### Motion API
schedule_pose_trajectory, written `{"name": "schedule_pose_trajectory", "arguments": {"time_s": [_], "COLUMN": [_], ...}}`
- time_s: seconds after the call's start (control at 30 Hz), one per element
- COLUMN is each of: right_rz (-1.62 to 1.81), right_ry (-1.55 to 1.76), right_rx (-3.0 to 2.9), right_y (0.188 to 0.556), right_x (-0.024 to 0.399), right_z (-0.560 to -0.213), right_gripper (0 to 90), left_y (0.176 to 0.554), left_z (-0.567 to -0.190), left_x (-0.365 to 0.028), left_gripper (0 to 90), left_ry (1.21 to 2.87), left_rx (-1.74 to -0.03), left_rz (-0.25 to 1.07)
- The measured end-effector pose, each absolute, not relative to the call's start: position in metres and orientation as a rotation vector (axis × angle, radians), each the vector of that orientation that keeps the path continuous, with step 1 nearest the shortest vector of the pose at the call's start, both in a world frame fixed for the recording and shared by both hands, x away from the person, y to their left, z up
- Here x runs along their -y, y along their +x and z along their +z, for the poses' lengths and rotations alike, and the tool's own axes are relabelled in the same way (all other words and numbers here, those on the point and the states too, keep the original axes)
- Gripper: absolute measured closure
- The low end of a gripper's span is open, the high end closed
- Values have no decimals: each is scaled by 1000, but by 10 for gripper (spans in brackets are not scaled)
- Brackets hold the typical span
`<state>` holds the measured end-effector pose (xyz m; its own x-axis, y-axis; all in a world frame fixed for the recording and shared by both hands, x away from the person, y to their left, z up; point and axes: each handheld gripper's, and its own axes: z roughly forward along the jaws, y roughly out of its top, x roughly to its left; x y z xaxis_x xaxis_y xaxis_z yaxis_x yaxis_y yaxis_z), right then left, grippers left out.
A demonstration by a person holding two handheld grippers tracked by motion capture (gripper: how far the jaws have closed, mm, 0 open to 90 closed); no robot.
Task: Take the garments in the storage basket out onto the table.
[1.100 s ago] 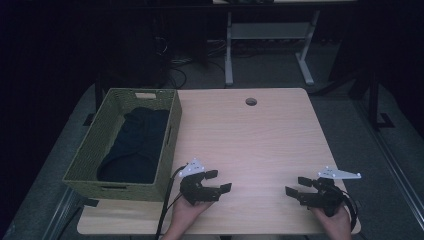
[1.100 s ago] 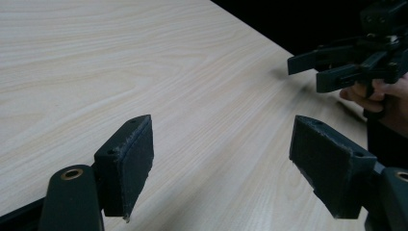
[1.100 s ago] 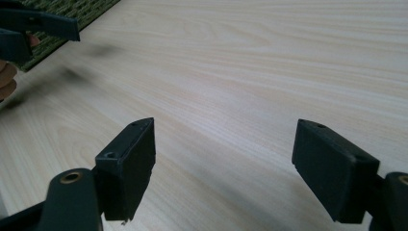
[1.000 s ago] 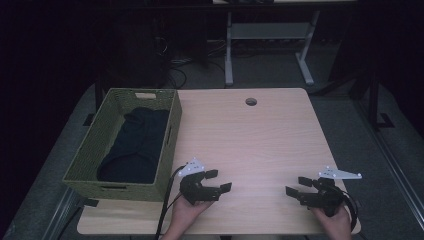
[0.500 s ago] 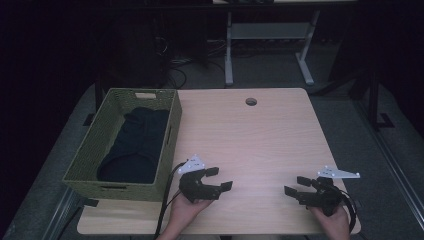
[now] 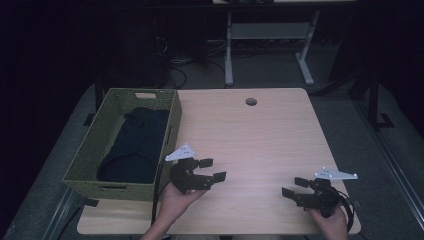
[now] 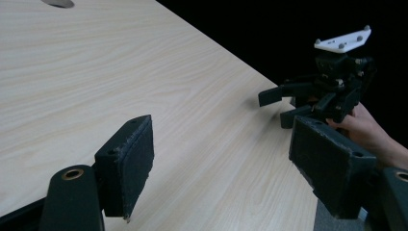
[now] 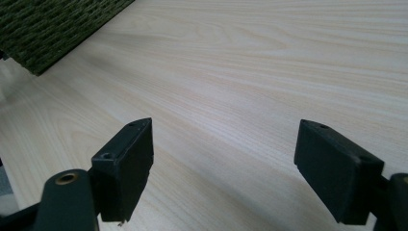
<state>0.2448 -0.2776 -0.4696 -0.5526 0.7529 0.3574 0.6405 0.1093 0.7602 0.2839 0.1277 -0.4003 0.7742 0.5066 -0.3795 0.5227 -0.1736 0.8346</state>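
Note:
A person's two hands hold black two-jaw grippers over the near part of a light wooden table. My left gripper hangs just right of a green woven basket, open with nothing between its jaws. My right gripper is near the front right corner, also open and empty, its jaws pointing left. In the left gripper view my own jaws stand wide apart over bare wood, with the right gripper and its hand beyond them. In the right gripper view my jaws are spread over bare tabletop.
The basket holds a dark folded cloth, and its corner shows in the right gripper view. A round cable hole sits near the table's far edge. Desk legs and cables stand on the dark floor beyond.
My left gripper has risen slightly and shifted a little away from the front edge, toward the basket. The right gripper has stayed nearly still.

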Motion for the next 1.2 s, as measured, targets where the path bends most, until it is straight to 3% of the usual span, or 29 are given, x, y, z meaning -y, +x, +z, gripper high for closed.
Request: {"name": "schedule_pose_trajectory", "arguments": {"time_s": [0.63,1.2], "right_rz": [1474,1485], "right_ry": [1425,1452], "right_rx": [-2230,-2205], "right_y": [240,239], "right_x": [280,286], "right_z": [-467,-468], "right_gripper": [210,195], "left_y": [302,318], "left_z": [-354,-337], "left_x": [-176,-213], "left_gripper": [231,238], "left_ry": [1762,1756], "left_rx": [-854,-911], "left_rz": [-9,5]}}
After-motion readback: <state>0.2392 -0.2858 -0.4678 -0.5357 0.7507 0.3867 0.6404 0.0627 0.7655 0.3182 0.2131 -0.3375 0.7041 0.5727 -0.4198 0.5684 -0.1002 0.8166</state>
